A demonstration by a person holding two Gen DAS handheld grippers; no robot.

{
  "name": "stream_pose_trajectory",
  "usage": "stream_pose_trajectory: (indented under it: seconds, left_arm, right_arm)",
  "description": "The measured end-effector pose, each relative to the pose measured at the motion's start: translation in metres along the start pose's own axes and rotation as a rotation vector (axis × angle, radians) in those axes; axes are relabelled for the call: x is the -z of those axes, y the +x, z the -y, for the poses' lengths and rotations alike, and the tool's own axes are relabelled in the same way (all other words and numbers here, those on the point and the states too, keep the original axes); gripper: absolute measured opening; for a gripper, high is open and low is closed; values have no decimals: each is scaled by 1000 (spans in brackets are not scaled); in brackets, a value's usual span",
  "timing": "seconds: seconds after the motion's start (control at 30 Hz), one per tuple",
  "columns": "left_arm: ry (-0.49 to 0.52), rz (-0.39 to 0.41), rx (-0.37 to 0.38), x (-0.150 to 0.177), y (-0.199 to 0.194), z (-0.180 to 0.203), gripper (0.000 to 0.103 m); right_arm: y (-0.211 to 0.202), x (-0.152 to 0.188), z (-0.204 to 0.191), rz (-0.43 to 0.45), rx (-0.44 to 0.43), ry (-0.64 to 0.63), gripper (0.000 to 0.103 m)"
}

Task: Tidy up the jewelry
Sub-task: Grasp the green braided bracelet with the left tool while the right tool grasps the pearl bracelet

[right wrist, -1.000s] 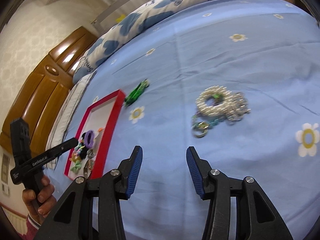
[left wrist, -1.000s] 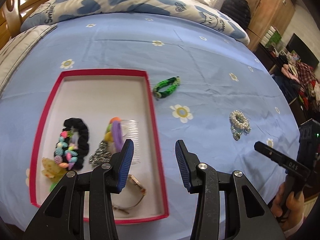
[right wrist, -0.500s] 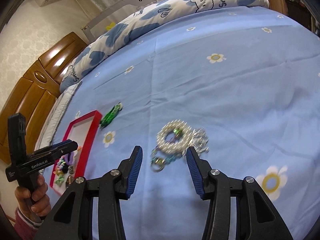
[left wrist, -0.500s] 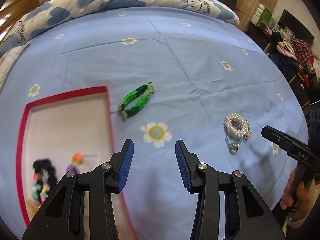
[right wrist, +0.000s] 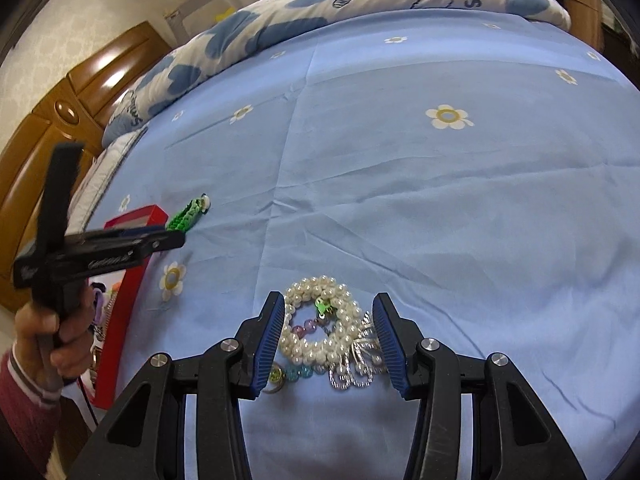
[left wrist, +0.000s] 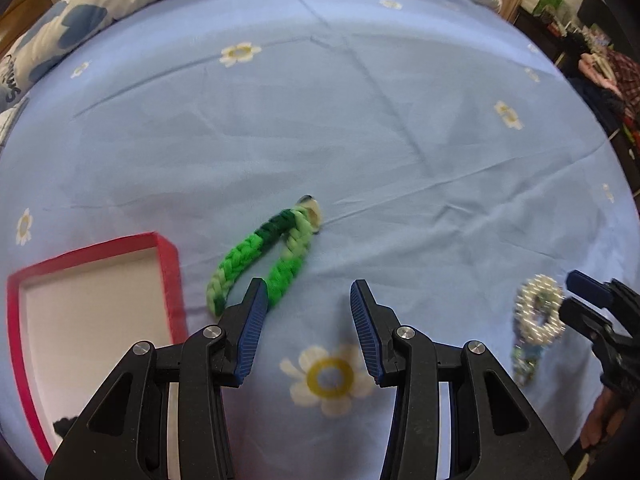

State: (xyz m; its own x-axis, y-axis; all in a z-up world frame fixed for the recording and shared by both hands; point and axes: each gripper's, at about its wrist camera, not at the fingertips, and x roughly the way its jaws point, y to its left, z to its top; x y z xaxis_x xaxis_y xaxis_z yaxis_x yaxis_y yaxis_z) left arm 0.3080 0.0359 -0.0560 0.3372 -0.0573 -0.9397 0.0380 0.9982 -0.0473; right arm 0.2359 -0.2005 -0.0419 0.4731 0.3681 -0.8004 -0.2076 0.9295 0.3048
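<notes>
A green braided bracelet (left wrist: 260, 256) lies on the blue bedsheet just right of the red-rimmed box (left wrist: 172, 280). My left gripper (left wrist: 307, 292) hovers open over the sheet; its left finger (left wrist: 252, 320) covers the bracelet's near end, and nothing sits between the jaws. A pearl bracelet (right wrist: 316, 320) with beaded and silver charms lies between the fingers of my right gripper (right wrist: 329, 300), which stands open around it. The right wrist view also has the green bracelet (right wrist: 188, 214), the box (right wrist: 136, 280) and the left gripper (right wrist: 176, 240). At the left wrist view's right edge are the pearls (left wrist: 538, 312) and the right gripper (left wrist: 570, 294).
A hand (right wrist: 48, 328) in a striped sleeve holds the left gripper's handle. The box holds other pieces, mostly hidden. A folded quilt (right wrist: 320, 4) lies along the far side of the bed. A wooden headboard (right wrist: 60, 120) is at the left, cluttered furniture (left wrist: 600, 60) at the right.
The left gripper moved right, from over the box to the green bracelet. The right gripper closed in on the pearl bracelet, which now lies between its fingers. Neither jaw opening changed.
</notes>
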Motion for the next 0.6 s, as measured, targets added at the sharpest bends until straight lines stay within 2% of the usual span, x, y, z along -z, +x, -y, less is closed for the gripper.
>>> stream_pose_trajectory:
  seconds: [0.13,0.2,0.23,0.27,0.37,0.4,0.57,0.6]
  left_arm:
    - [-3,-11,-30,-4,11,-2,39]
    - [5,0,-35,-3,11,-2,28]
    - [12,0,-37,-3,11,-1,17]
    - [19,1,-41,-2,10,-1,13]
    - [27,5,-38,0,7,0,10]
    - [29,6,-34,2,5,0,10]
    - [31,15,15,15,-8,6,10]
    - [33,20,32,21,-13,8,10]
  right_arm:
    - [14,0,-6,-32,26,-57,48]
    - [19,2,-6,-47,48,-76,47]
    - [22,3,-6,-54,59,-83,43]
    - [24,4,-6,-59,69,-89,43]
    - [24,7,-5,-50,104,-106,26]
    - [22,8,-6,-45,109,-108,17]
    - [10,15,5,-34,36,-32,16]
    - [7,16,5,-30,15,-12,13]
